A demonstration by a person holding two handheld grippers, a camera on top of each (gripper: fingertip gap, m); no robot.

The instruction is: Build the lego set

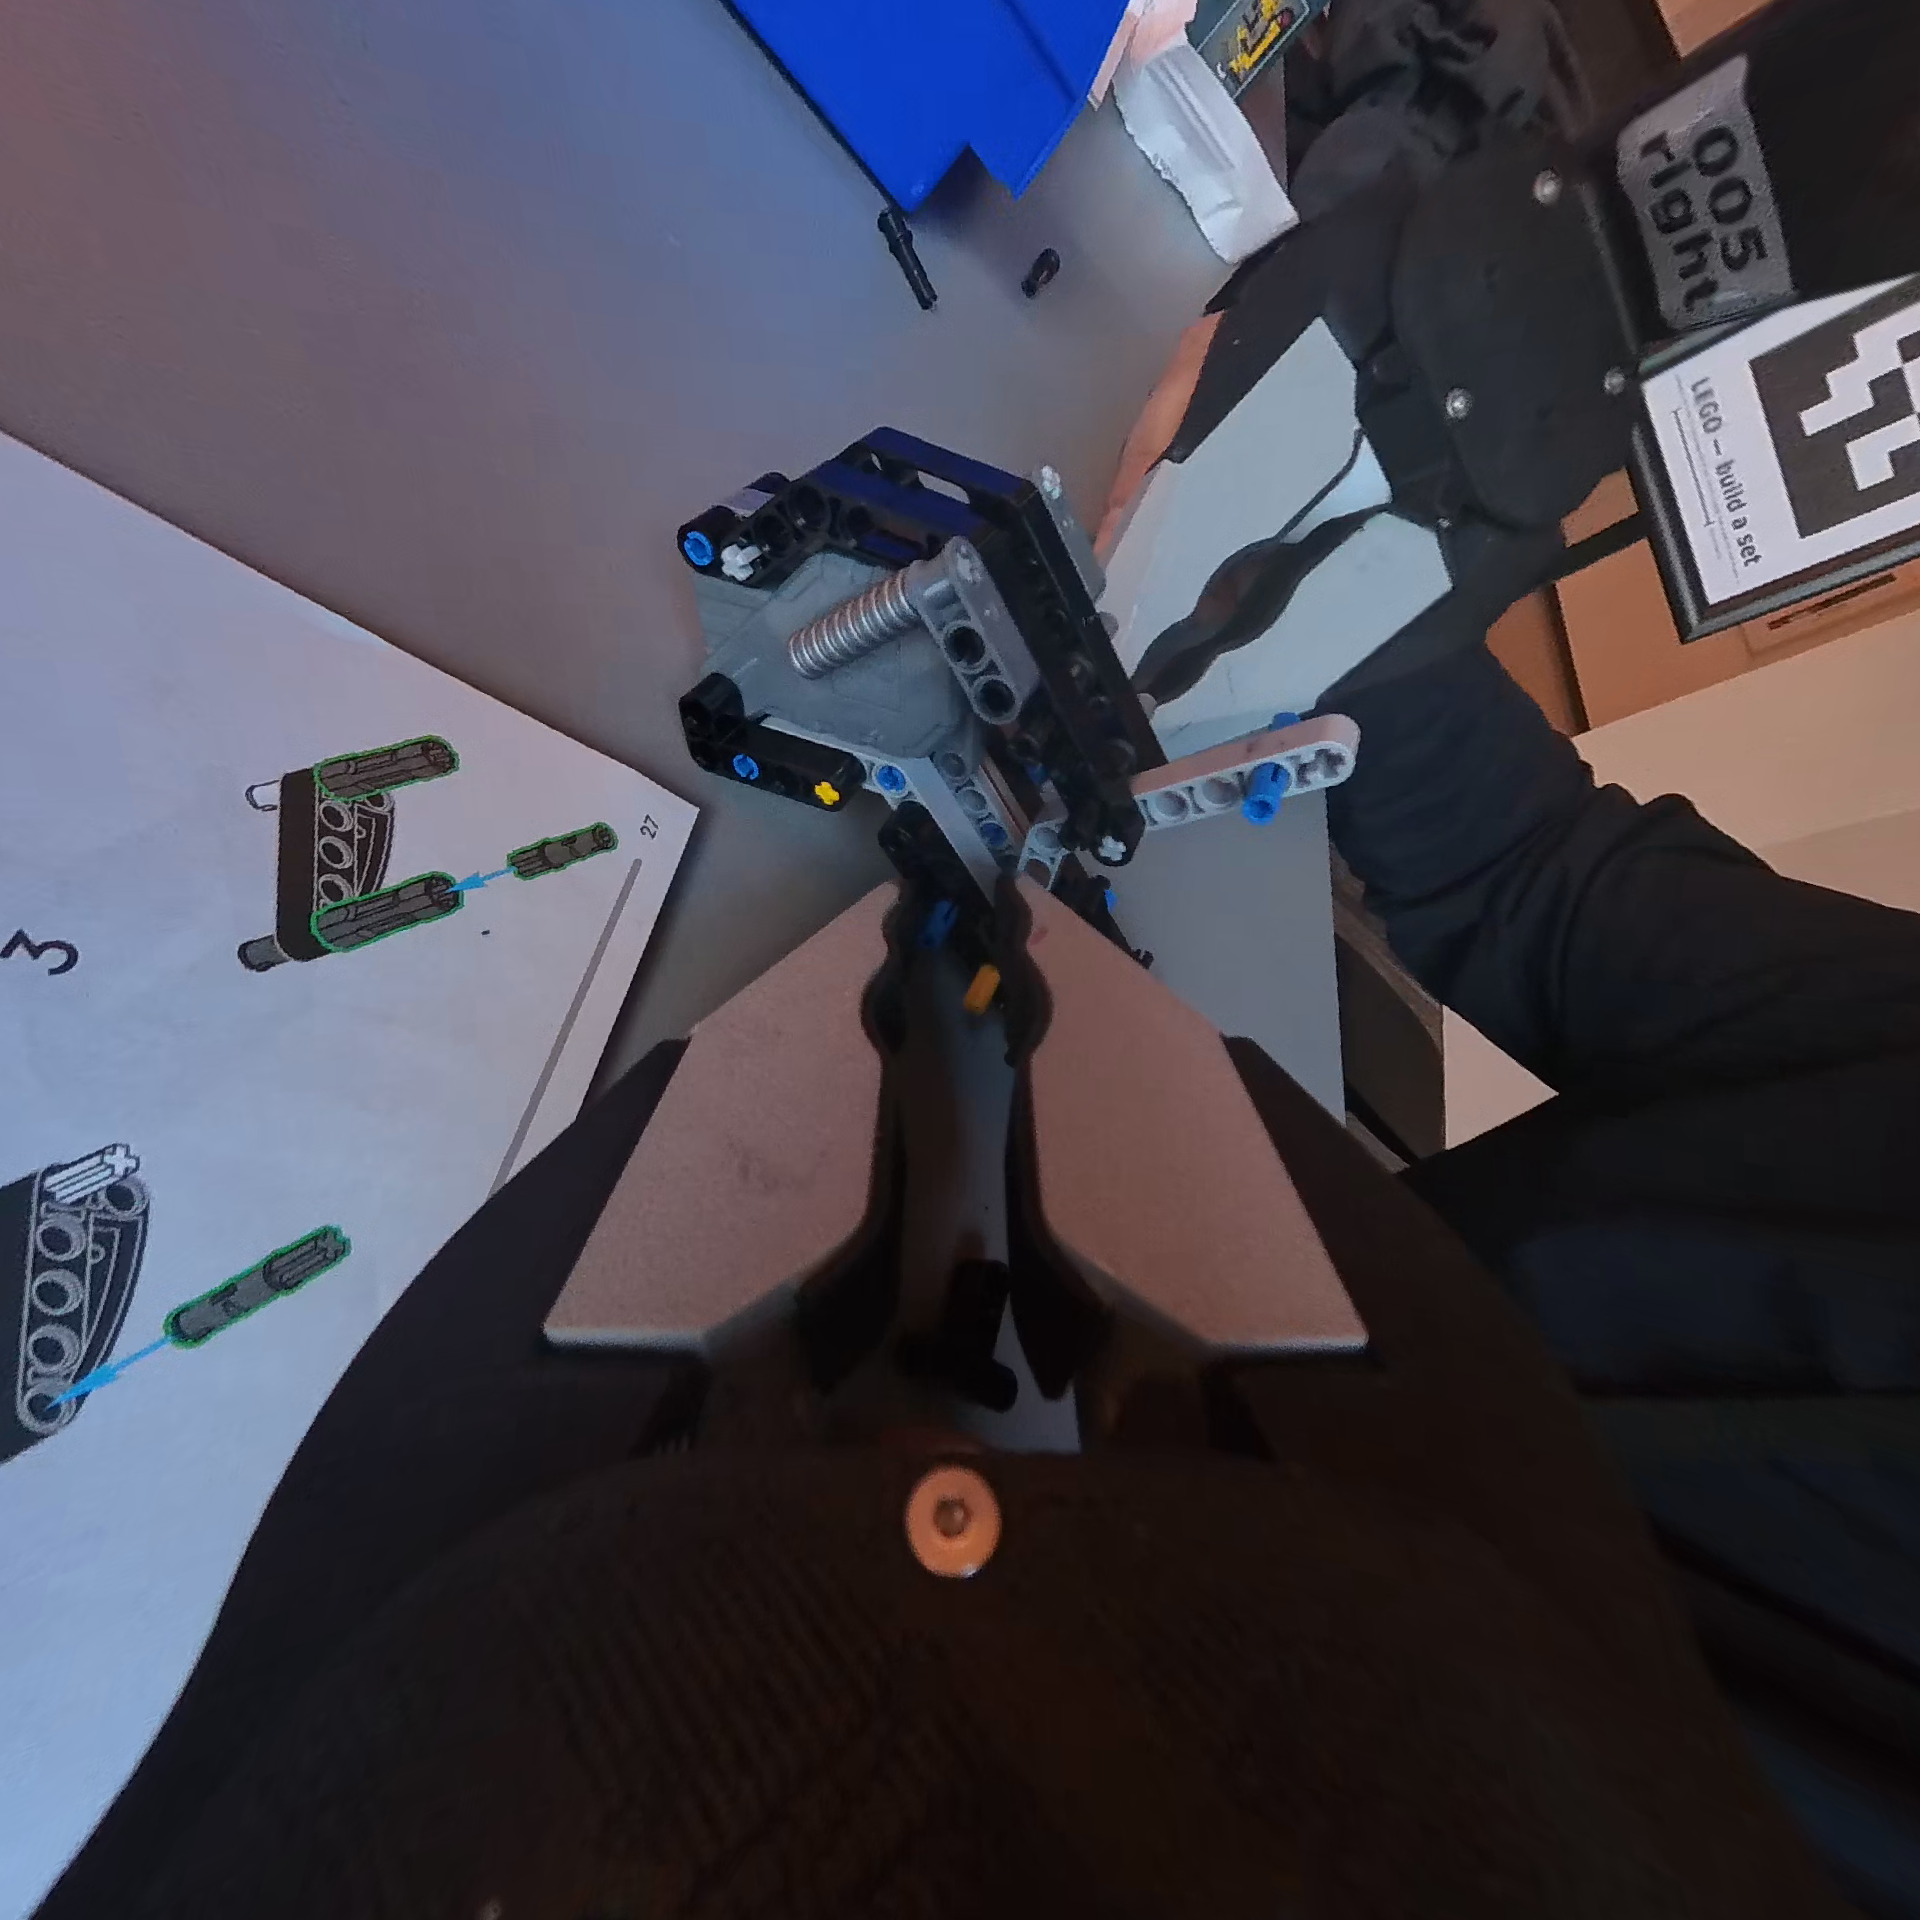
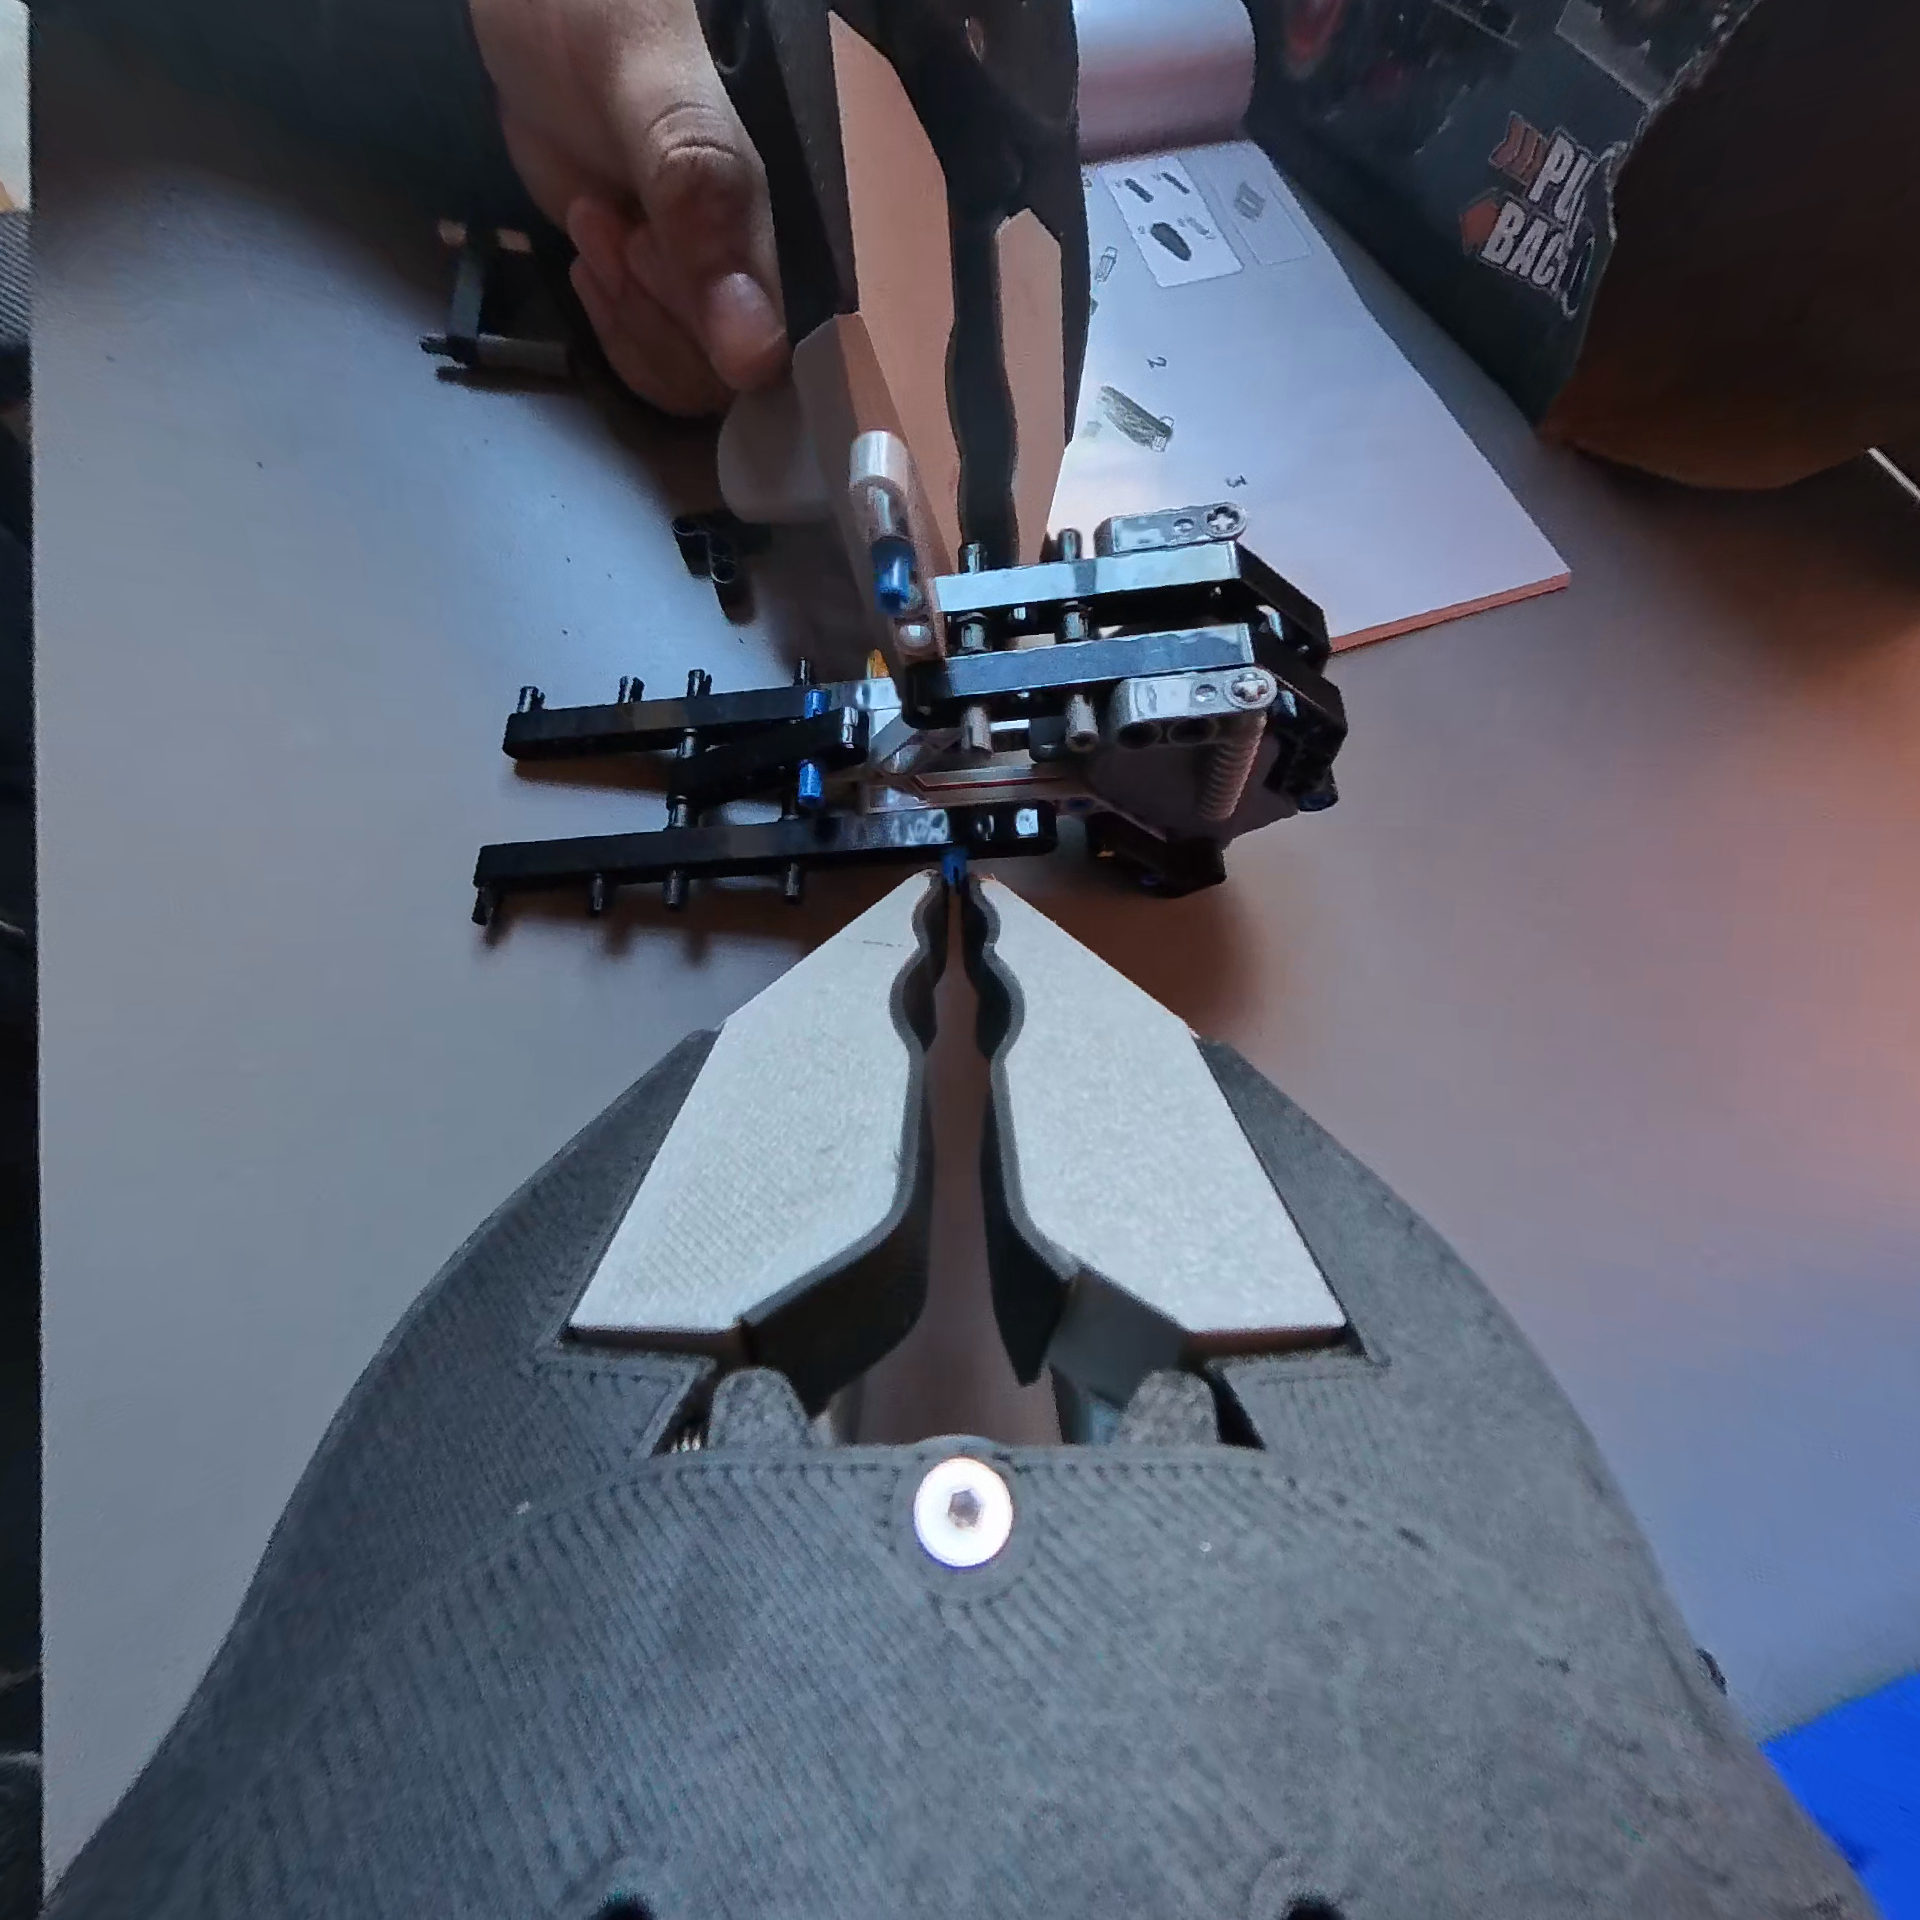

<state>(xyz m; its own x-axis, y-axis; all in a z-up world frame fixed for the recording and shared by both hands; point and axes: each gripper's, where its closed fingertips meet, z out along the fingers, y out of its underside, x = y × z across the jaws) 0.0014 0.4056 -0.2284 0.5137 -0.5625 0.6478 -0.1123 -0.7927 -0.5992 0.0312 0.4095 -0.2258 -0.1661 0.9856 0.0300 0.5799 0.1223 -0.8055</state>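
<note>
Bare table (image 2: 260, 582) open left of the lego model (image 2: 1039, 707), instruction booklet (image 2: 1299, 416) and box (image 2: 1558, 208) crowding right

Around my work: a table and some clutter at its edges.

Ahead of me lies a plain grey tabletop (image 1: 312, 260). At its far side I see a bright blue plastic bin (image 1: 935, 83), with a crumpled white bag (image 1: 1195, 145) just beside it. Off to my right stands a black-framed card bearing a black-and-white square marker (image 1: 1787, 457), with brown cardboard (image 1: 1652, 665) behind it. From my right-hand view, a blue corner (image 2: 1849, 1787) shows at the tabletop's near edge.
</note>
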